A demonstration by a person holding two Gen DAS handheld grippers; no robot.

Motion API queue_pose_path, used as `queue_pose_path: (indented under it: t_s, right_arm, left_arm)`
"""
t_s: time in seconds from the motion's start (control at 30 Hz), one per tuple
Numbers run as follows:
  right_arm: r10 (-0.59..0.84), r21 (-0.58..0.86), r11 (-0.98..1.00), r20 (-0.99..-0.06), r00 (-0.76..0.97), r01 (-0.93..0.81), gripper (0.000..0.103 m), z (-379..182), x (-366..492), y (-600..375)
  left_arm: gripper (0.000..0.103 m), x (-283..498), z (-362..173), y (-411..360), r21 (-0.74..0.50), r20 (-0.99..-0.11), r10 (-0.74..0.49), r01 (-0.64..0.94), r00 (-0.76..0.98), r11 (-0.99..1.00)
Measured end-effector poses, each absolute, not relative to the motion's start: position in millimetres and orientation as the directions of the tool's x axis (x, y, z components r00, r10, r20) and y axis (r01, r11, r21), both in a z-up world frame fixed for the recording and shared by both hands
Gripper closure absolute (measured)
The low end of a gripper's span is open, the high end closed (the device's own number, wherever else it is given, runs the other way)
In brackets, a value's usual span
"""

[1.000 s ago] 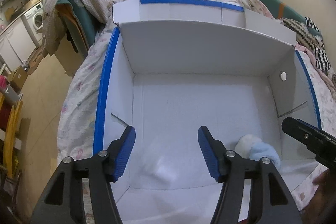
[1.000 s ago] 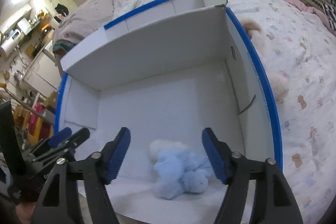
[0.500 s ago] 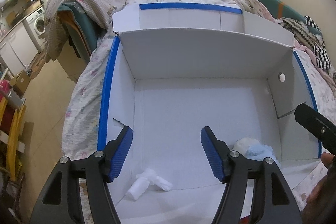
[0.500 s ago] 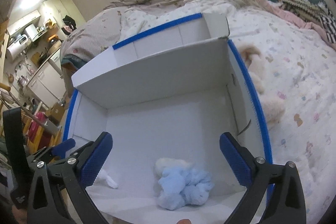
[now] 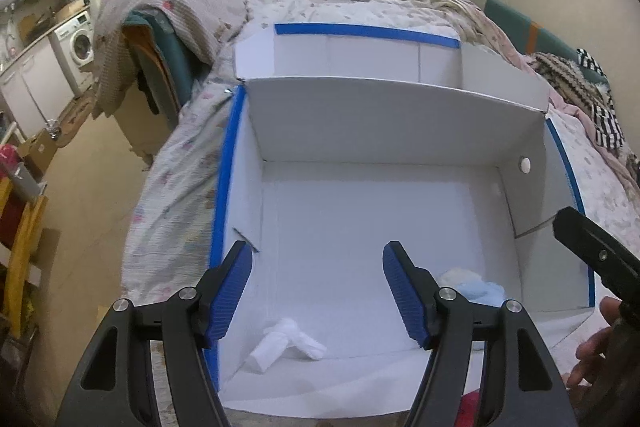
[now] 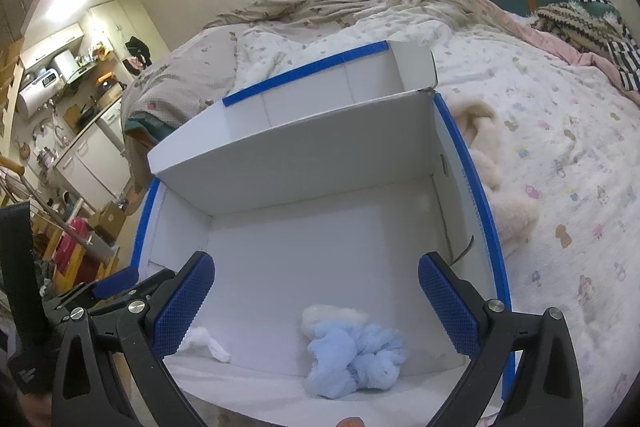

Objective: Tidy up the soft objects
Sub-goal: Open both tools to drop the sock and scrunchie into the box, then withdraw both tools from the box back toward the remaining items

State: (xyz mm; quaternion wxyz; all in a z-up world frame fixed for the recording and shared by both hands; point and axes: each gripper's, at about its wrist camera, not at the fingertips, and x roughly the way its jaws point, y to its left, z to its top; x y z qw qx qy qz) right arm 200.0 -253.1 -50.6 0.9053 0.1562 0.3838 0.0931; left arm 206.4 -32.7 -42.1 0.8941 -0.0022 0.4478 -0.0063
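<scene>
So both grippers are hovering over the near edge of the big white cardboard box with blue-taped rims [image 5: 224, 183], which sits on the floral-print bedspread [image 6: 560, 163]. The left gripper [image 5: 318, 293] has its fingers spread apart with nothing between them, and the right gripper [image 6: 316, 301] is spread even wider, also holding nothing. Inside the box, a fluffy light-blue-and-cream soft bundle [image 6: 348, 347] lies near the front right, and a small white rolled cloth [image 5: 286, 343] near the front left. Next pick looks like the cream plush toy [image 6: 488, 163] just outside the box's right wall; I'd swing the right gripper over, grab deep into the fluff, and lift clear of the rim.
</scene>
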Motion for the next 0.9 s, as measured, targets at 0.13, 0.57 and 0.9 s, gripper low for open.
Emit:
queue_pose_path:
  t_s: [0.13, 0.57, 0.9]
  right_arm:
    - [0.278, 0.343, 0.938, -0.660, 0.698, -0.049, 0.000, -46.1, 194.4, -252.6]
    - [0.268, 0.360, 0.933, -0.650, 0.711, -0.022, 0.000, -35.9, 164.7, -262.8]
    - [0.255, 0.342, 0.939, -0.656, 0.710, -0.021, 0.000, -36.3, 129.1, -267.7]
  left_arm:
    - [0.038, 200.6, -37.1, -28.3, -0.009, -0.796, -0.004, -0.005, 0.605, 1.000]
    - [0.038, 165.0, -19.8, -12.6, -0.002, -0.781, 0.011, -0.021, 0.625, 1.000]
    - [0.038, 125.1, -27.8, 0.7, 0.004, -0.795, 0.026, -0.037, 0.606, 0.999]
